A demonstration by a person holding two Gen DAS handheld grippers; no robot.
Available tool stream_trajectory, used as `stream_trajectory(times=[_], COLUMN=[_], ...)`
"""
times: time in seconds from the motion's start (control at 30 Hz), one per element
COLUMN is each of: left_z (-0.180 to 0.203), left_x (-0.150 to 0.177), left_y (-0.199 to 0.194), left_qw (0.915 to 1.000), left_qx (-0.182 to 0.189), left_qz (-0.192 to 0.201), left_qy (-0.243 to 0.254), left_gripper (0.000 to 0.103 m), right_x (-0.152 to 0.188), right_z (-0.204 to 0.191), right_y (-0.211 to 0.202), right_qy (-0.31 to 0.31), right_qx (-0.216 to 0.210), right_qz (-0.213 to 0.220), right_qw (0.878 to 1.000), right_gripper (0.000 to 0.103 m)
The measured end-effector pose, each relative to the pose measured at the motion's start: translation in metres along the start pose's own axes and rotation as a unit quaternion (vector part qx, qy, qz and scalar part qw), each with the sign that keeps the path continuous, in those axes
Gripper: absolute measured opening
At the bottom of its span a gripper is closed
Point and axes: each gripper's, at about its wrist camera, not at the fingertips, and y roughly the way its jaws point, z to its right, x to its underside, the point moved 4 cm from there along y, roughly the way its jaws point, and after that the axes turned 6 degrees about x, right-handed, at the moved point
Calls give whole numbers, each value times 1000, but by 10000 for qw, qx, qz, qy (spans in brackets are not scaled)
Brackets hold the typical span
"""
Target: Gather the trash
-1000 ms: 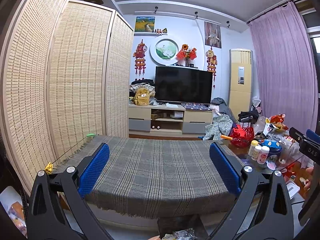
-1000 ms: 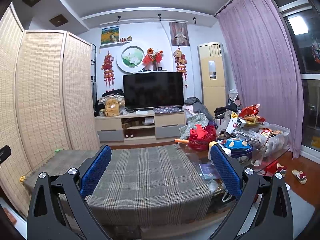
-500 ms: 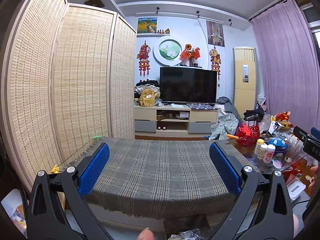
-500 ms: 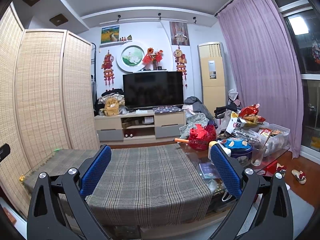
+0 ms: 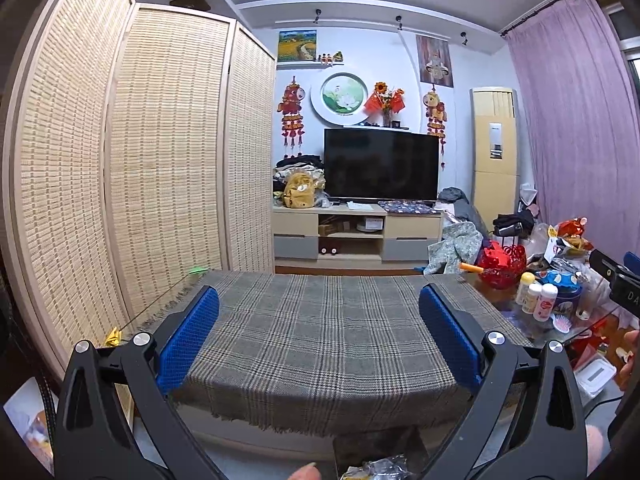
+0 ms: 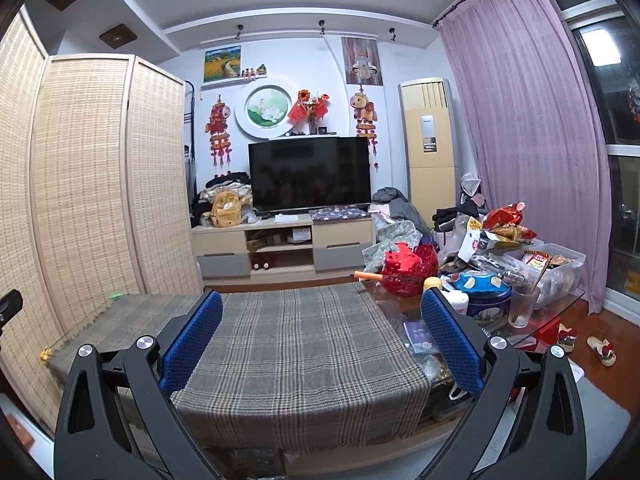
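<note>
Trash here looks like a small yellow scrap (image 5: 113, 336) at the near left corner of the table and a green scrap (image 5: 197, 269) at the far left corner, both right by the woven screen (image 5: 160, 168). A crinkly wrapper (image 5: 376, 470) also lies low at the front edge, under the table. The left gripper (image 5: 319, 334) hangs over the plaid cloth (image 5: 320, 332) with jaws wide and nothing in them. Same for the right gripper (image 6: 321, 338), wide apart and empty. Bottles (image 5: 536, 298) and a red basket (image 6: 408, 268) crowd the table's right end.
</note>
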Motion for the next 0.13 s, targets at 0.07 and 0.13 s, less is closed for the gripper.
stream_trajectory(times=[0.07,0.13], left_z=[-1,-1], left_x=[0,0], left_y=[1,3], left_qw=[10000,10000], left_qx=[77,92], left_qz=[6,-12], left_qy=[-19,-17], left_gripper=[95,95], right_x=[1,1], right_z=[-2,-2], right_y=[1,3], right_qy=[-22,-41], right_qx=[-11,-20], right_qz=[-11,-23], right_qw=[10000,10000], right_gripper=[100,100])
